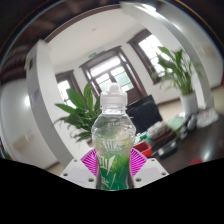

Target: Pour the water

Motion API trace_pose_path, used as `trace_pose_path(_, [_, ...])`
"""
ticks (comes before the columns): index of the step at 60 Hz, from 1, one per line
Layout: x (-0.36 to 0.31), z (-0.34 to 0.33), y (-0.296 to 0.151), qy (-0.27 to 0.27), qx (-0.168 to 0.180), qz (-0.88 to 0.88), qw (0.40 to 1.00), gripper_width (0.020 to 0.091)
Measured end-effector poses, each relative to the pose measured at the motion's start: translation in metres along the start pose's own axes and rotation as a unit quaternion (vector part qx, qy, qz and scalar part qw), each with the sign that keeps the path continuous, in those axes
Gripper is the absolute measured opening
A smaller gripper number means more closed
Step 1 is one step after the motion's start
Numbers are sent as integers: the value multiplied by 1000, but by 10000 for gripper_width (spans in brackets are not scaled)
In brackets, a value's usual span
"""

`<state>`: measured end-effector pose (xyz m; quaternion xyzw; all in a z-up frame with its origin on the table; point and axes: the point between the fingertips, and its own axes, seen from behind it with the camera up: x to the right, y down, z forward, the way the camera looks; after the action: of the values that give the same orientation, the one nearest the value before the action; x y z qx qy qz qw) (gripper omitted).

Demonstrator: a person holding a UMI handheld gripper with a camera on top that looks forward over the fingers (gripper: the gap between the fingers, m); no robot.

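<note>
A clear plastic water bottle with a white cap (110, 135) stands upright between the two fingers of the gripper (111, 166), filling the middle of the gripper view. Its lower body shows a greenish tint and what looks like liquid inside, though the level is hard to read through the ribbed plastic. The magenta pads (92, 160) on the inner faces of the fingers lie against the bottle's lower sides, left and right, so the gripper appears clenched on the bottle. The base of the bottle is cut off below, hidden by the gripper's own body, and whether it rests on anything cannot be told.

Behind the bottle the room tilts and bends with the wide lens. A leafy green potted plant (82, 108) rises just behind the bottle's left shoulder, its pot hidden. A second tall green plant (183, 70) stands farther off to the right, near a bright window (152, 50). Another window with a dark frame (105, 72) sits beyond the bottle's cap, washed out by daylight. A dark office chair (147, 113) shows to the right of the bottle, partly covered by it. Past the chair lies a tabletop (178, 125) carrying small items too blurred to name. A white ceiling (90, 30) curves over the scene.
</note>
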<state>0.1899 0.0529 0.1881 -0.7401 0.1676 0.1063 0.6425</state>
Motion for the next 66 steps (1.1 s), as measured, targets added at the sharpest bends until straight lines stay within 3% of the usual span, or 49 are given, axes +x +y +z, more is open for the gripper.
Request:
trace_pose_path(1, [-1, 3, -7, 16, -13, -23, 1000, 361])
trace_pose_path(8, [45, 2, -41, 80, 3, -167, 983, 361])
trace_pose_path(16, [101, -8, -64, 124, 19, -217, 968, 367])
trace_pose_path(21, [143, -12, -65, 147, 21, -209, 967, 366])
trace_pose_path(28, [207, -19, -45, 191, -6, -215, 958, 369])
trace_pose_path(45, [284, -15, 31, 202, -63, -208, 955, 369])
trace_pose_path(47, [283, -15, 27, 198, -40, -208, 957, 369])
trace_pose_path(61, [282, -26, 32, 190, -39, -205, 960, 371])
trace_pose_path(66, [282, -28, 34, 188, -43, -206, 959, 430])
